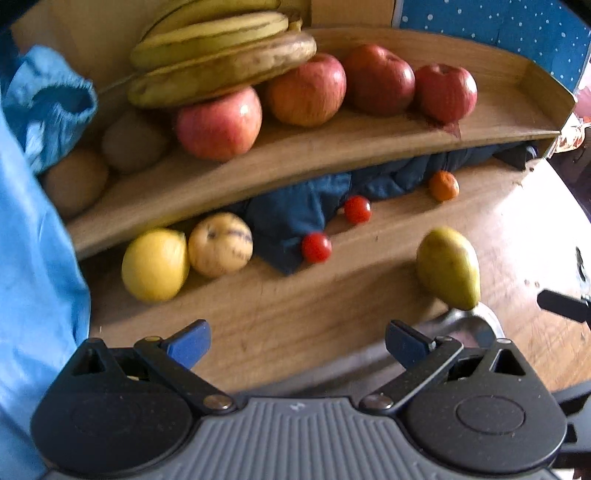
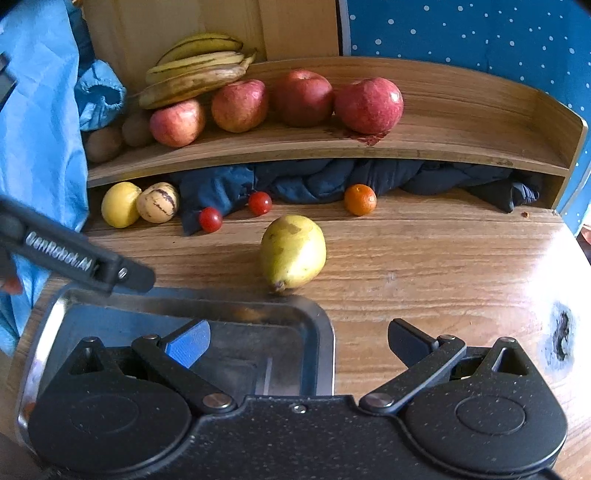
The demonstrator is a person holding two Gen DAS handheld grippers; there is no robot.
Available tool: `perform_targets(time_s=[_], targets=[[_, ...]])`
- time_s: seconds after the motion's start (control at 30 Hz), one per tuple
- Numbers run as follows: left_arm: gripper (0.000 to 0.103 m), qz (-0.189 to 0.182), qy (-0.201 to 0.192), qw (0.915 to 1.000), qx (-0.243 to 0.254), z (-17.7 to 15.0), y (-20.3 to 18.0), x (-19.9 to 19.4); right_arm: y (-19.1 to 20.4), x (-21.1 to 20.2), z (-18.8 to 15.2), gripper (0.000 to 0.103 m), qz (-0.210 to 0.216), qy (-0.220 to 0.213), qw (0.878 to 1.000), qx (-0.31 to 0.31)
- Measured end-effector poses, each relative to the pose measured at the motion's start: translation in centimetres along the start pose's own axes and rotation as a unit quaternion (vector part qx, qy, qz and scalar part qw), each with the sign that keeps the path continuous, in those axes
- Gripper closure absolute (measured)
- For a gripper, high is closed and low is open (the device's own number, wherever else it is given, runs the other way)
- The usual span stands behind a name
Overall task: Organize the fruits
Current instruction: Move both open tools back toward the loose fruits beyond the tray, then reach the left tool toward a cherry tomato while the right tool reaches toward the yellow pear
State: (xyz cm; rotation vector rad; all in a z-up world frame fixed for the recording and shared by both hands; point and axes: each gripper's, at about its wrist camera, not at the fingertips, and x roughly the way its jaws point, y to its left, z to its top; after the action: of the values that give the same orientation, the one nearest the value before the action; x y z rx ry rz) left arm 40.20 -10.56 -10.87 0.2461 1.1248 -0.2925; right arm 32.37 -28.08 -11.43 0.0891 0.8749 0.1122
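Both grippers empty, fingers apart. Left gripper (image 1: 297,341) hovers over the wooden table (image 1: 280,325), nothing between its fingers. Right gripper (image 2: 297,341) sits above a metal tray (image 2: 321,325) at the near edge of the table; its left finger is over the tray, its right finger over bare wood.

Pear (image 2: 293,252) lies on its side on the table, stem end twd the tray, just beside the tray's far rim; contact can't be told. In the left wrist view the pear (image 1: 448,268) is fwd and to the right of the fingers.

Raised wooden shelf (image 2: 443,147) at the back holds four red apples (image 2: 368,105) in a row, bananas (image 2: 192,74) resting on the leftmost apple, and brown kiwis (image 2: 104,144) at the left end.

Under the shelf: a lemon (image 2: 120,204) touching a striped pepino melon (image 2: 158,202), a bunched dark blue cloth (image 2: 332,177), two cherry tomatoes (image 2: 210,219) near the cloth's front edge, and a small orange (image 2: 360,199) further right, apart from the rest.

Light blue fabric (image 2: 37,129) fills the left side. Blue dotted backdrop (image 2: 480,33) behind the shelf.
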Motion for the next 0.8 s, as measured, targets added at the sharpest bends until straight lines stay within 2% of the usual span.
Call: perform_targets(time_s=[0.13, 0.4, 0.8], targets=[[0.001, 0.003, -0.015, 0.9998, 0.01, 1.3, -0.4, 0.5, -0.2, 0.8, 0.6, 0.001, -0.005, 0.003, 1.0, 0.0], [0.001, -0.012, -0.01, 0.9996, 0.025, 2.4, -1.0, 1.9, -0.1, 1.7, 1.2, 0.001, -0.006, 0.01, 1.0, 0.007], [0.001, -0.047, -0.011, 0.9988, 0.0, 2.1, -0.7, 3.4, -0.3, 3.0, 1.6, 0.001, -0.016, 0.022, 0.999, 0.02]])
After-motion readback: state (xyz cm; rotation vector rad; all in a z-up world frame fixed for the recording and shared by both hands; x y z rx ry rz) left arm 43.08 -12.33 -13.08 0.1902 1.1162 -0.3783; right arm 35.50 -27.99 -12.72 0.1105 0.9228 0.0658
